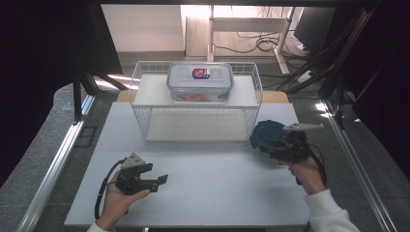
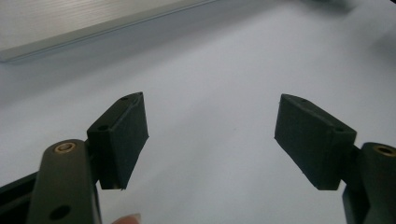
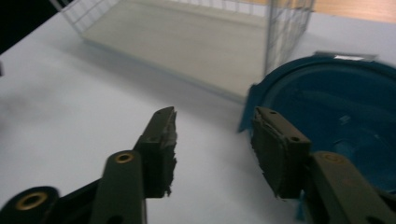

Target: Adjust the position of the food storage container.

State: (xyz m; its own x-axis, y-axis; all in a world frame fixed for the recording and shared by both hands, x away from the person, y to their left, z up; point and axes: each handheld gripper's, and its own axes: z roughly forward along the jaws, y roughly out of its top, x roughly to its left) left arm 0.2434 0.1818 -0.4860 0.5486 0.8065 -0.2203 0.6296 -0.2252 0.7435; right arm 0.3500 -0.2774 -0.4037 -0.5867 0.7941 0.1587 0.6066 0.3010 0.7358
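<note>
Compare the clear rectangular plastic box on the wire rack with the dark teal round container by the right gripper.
The clear rectangular plastic box is see-through, with a flat blue-trimmed lid bearing a label; the dark teal round container is opaque.
The box rests level on the white wire rack's top shelf; the teal container is tilted at the right gripper, beside the rack's right end.
The box is closed; the teal container's hollow inside shows.
Both look like plastic.

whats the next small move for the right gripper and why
Probably shift the right gripper sideways so the rim of the round blue container sits between its jaws, then close. The container's edge lies beside one pad, not in the gap, so nothing is gripped yet.
</note>
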